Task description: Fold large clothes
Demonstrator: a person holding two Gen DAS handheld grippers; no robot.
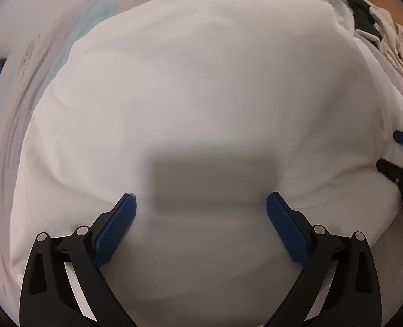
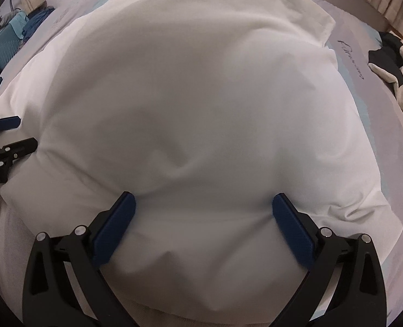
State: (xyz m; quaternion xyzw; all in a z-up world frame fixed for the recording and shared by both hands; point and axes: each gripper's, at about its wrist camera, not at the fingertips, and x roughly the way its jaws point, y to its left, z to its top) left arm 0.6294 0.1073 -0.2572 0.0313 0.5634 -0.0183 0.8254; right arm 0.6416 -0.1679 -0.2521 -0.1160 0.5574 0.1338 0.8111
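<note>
A large white garment [image 1: 201, 87] lies spread on a printed pale sheet and fills both views; it also fills the right wrist view [image 2: 201, 95]. My left gripper [image 1: 201, 204] is open just above the cloth, its blue pads wide apart with nothing between them. My right gripper [image 2: 203, 204] is open too, low over the cloth near a small wrinkle [image 2: 182, 166]. The right gripper shows at the right edge of the left wrist view [image 1: 397, 150]. The left gripper shows at the left edge of the right wrist view [image 2: 11, 136].
A pile of cream and black clothes [image 1: 378, 27] lies at the far right on a wooden floor; it also shows in the right wrist view [image 2: 392, 62]. A teal case [image 2: 2, 43] and blue cloth [image 2: 38, 16] sit at the far left. The printed sheet [image 2: 351, 60] borders the garment.
</note>
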